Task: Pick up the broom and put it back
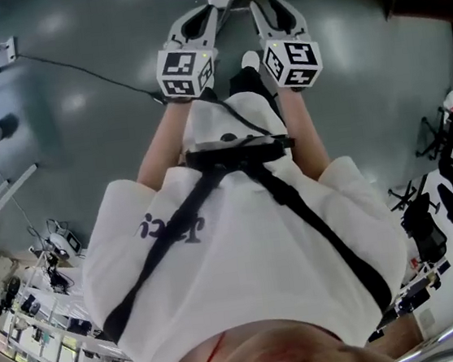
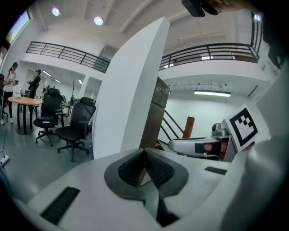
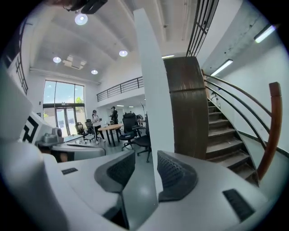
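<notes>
Our left gripper (image 2: 144,152) is closed, pads tip to tip on nothing. Our right gripper (image 3: 146,158) stands wide and empty. Both forearms (image 1: 159,147) reach forward from the chest, with the grippers side by side and tipped slightly down. Close ahead rises a white pillar (image 3: 151,81), with stairs (image 3: 226,149) to its right and chairs (image 2: 72,124) off left. Grey floor (image 1: 86,37) lies open below. The broom shows in no view.
</notes>
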`<action>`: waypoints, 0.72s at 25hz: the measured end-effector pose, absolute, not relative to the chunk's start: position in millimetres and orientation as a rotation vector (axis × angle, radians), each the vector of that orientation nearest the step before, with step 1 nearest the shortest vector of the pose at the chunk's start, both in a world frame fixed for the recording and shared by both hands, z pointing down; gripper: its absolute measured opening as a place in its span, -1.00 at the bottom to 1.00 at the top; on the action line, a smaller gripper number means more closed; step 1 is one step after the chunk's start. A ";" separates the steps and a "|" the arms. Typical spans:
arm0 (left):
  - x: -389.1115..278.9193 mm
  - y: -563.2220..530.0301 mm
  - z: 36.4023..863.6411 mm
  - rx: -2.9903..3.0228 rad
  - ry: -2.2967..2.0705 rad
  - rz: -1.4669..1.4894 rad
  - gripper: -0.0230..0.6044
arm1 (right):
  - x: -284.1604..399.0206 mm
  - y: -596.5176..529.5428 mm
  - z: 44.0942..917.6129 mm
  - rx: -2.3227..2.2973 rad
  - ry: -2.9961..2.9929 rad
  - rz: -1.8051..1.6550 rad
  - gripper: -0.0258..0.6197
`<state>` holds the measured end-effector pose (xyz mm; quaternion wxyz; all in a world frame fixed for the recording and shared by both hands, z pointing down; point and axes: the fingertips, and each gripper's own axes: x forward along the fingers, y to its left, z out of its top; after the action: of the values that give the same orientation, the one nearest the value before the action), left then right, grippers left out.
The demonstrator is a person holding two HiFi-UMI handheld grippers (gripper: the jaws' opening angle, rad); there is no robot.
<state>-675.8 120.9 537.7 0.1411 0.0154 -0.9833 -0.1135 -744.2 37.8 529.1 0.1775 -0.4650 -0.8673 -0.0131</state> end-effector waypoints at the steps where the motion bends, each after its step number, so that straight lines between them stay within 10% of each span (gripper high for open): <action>1: -674.9 119.8 528.0 0.043 -2.852 -0.325 -0.88 | -742.6 37.5 516.0 -1.324 -2.469 -0.018 -0.43; 18: -716.5 122.1 402.1 0.018 -3.054 -0.256 -0.88 | -772.0 59.9 398.7 -1.467 -2.595 0.026 -0.86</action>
<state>-716.5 122.1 402.1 0.0386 0.0058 -0.9957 -0.0836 -772.0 59.9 398.7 0.0800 -0.4905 -0.8677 0.0086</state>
